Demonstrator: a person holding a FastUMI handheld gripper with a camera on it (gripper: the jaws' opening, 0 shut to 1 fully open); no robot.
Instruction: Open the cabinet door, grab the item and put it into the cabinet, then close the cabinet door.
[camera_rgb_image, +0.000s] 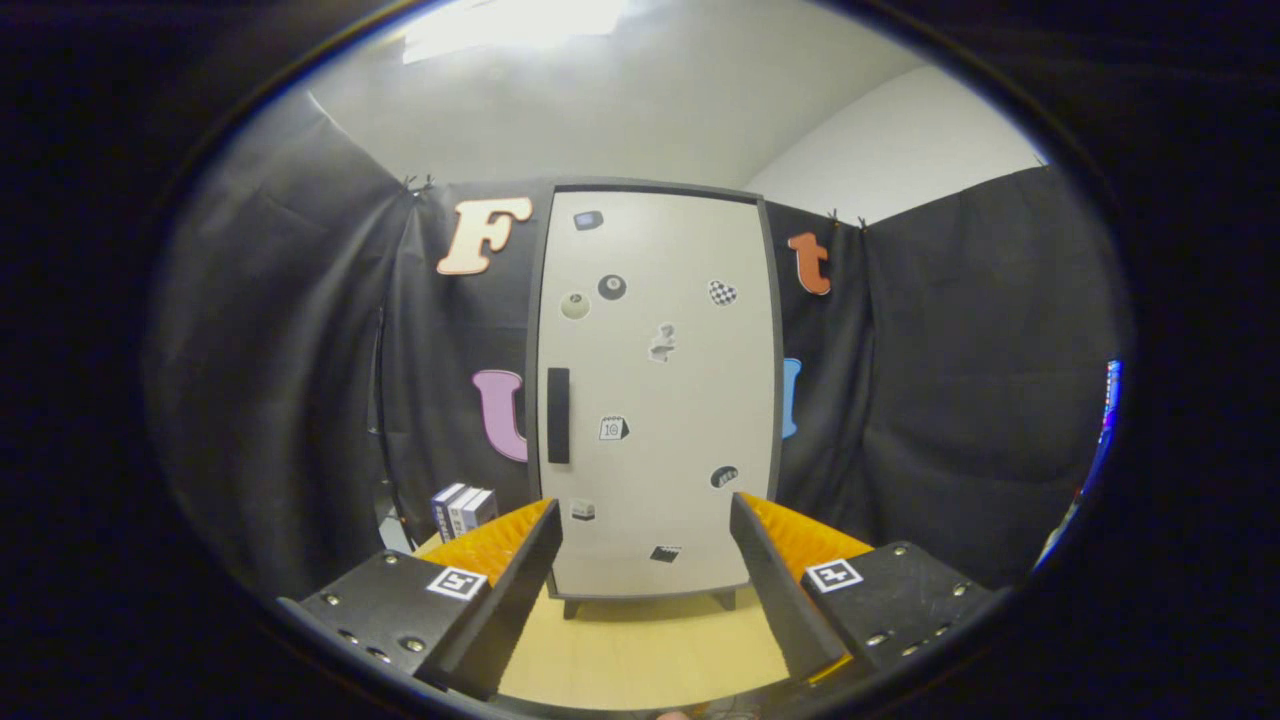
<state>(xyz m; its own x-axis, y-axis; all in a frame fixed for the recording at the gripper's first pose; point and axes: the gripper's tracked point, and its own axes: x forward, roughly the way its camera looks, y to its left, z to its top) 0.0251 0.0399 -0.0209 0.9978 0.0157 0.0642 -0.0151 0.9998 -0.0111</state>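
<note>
Cabinet (655, 390), the largest thing in the scene, stands upright on short legs at the far side of a light wooden tabletop (640, 650), backed by the booth's dark cloth. Its pale door (680, 330) sits flush in the dark frame, so it reads as closed, and it carries a scatter of small stickers. A dark vertical handle (558, 415) runs along the door's left edge, about mid-height.

Left of the cabinet, near its foot and against the cloth, stands a small box (463, 508), blue and white, upright on the table. This looks like the item to be stowed, though that is a judgement; nothing else loose is seen on the table.

As to progress, the closed door fits two stages: one where the door is yet to be opened, and one where it has been shut again. The box outside the cabinet leans toward the former, since the task wants the item inside; if so, opening, stowing and closing all remain. What the cabinet holds cannot be seen.

The gripper (640, 590) is held level and low over the near part of the table, aimed squarely at the door's lower half and well short of it. Its fingers are spread wide with nothing between them.
</note>
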